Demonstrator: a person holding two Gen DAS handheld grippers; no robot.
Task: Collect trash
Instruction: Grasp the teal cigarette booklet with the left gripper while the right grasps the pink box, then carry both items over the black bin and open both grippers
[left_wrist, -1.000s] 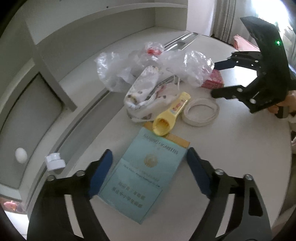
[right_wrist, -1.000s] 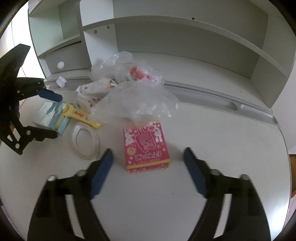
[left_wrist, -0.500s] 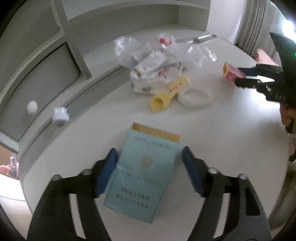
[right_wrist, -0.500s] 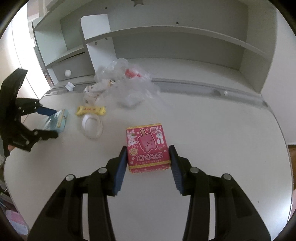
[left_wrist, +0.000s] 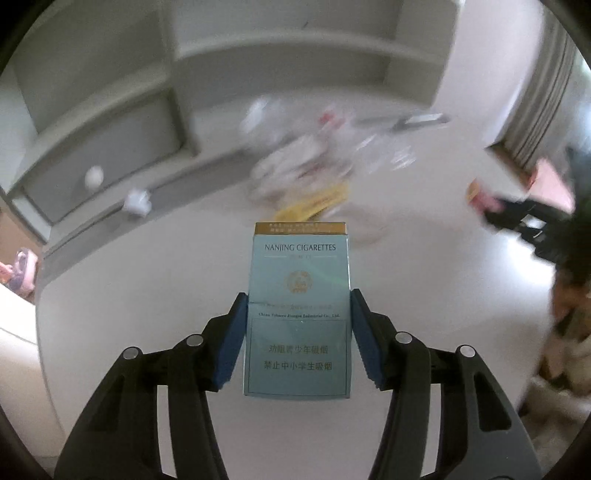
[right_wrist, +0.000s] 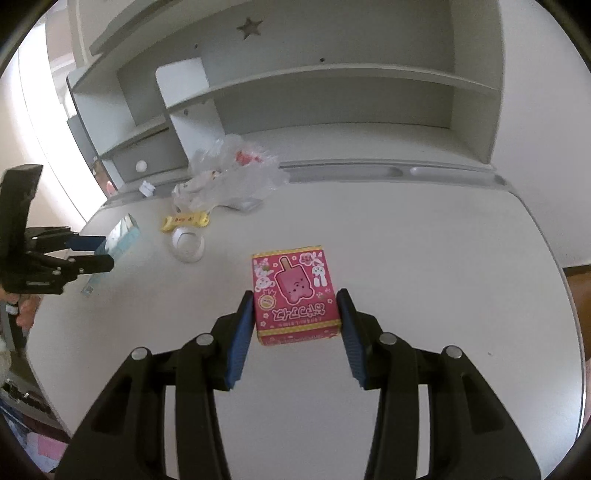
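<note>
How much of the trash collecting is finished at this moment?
Nothing looks collected yet. In hand: the left tool grips the cigarette pack, the right tool the pink snack box. Left on the desk: plastic bags, yellow wrapper, tape roll.

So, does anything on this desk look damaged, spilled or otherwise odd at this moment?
Nothing looks spilled or broken. The desk only carries a loose clutter: crumpled plastic bags, a yellow wrapper and a tape roll. The cigarette pack in the left gripper and the pink box in the right gripper look undamaged.
</note>
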